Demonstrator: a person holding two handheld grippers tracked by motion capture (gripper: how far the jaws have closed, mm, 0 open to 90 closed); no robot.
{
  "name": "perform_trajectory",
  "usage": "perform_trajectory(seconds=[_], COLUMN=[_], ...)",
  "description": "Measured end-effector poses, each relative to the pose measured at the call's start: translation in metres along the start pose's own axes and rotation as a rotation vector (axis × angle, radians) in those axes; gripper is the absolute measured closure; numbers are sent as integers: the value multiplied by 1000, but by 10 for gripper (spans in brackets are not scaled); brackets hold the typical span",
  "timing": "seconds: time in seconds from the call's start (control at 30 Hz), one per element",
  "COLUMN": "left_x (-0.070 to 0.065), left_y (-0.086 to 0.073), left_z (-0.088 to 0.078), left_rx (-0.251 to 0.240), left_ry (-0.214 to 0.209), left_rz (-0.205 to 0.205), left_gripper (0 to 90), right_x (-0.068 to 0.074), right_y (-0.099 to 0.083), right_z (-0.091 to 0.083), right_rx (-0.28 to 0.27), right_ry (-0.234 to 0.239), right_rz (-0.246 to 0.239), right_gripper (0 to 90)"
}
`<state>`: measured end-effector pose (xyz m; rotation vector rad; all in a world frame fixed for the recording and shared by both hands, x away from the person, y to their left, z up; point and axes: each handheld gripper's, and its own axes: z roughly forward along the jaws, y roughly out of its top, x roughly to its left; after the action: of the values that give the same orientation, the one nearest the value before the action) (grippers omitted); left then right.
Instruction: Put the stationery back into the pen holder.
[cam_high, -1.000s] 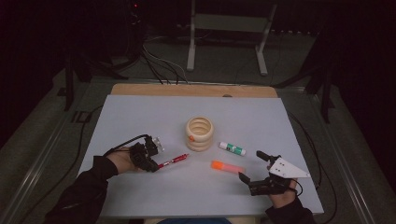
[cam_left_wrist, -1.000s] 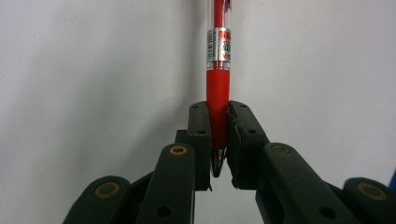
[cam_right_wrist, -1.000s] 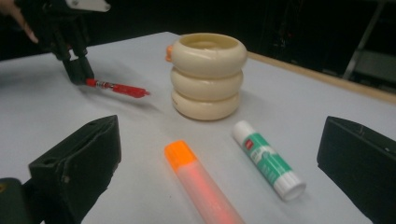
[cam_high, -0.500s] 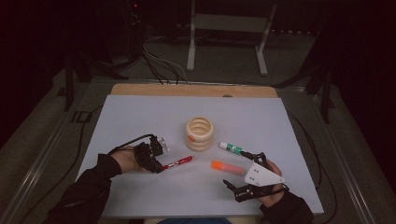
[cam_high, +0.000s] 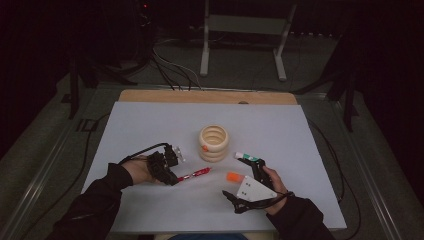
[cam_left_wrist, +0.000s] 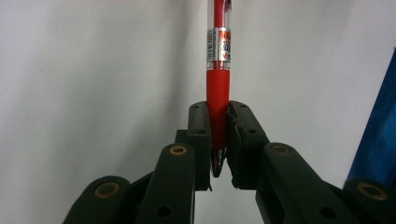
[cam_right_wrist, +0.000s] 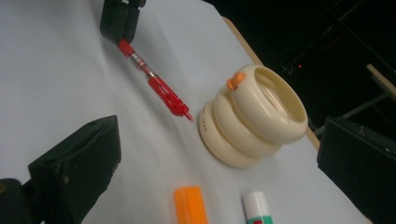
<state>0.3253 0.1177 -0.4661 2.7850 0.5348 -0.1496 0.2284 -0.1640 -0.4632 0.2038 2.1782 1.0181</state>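
Note:
My left gripper (cam_high: 169, 169) lies at the table's front left, shut on the tip end of a red pen (cam_high: 195, 174) that rests on the white table. In the left gripper view the jaws (cam_left_wrist: 218, 126) pinch the red pen (cam_left_wrist: 218, 56) by its grip. My right gripper (cam_high: 239, 177) is open wide at the front right. Between its spread jaws lies an orange marker (cam_high: 233, 176), and the same orange marker (cam_right_wrist: 190, 205) shows low in the right gripper view. A white and green marker (cam_high: 247, 157) lies just beyond it.
A cream ringed holder (cam_high: 213, 143) with a small orange tab stands at mid-table, close behind the pen and markers. The white table top (cam_high: 150, 125) ends at a wooden strip at the back. Cables trail from both grippers.
My right gripper has moved left across the front of the table and now straddles the orange marker. The left gripper and the red pen have hardly moved.

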Motion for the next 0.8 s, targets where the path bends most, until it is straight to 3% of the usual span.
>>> perform_trajectory(seconds=[0.23,0.37,0.53,0.8], left_x=[-1,-2,-3,-5], left_y=[4,5,6,8], left_z=[1,1,0,-2], left_rx=[1,-4,-5,-7], left_ry=[-1,-2,-3,3], left_rz=[3,5,10,15], left_gripper=[814,814,814,814], right_x=[22,32,48,72], right_y=[13,18,26,31], right_z=[18,25,37,56], right_rx=[15,20,35,109], right_ry=[17,11,-10,-44], right_rz=[-120,-163,-250,-414], right_gripper=[15,54,152,299])
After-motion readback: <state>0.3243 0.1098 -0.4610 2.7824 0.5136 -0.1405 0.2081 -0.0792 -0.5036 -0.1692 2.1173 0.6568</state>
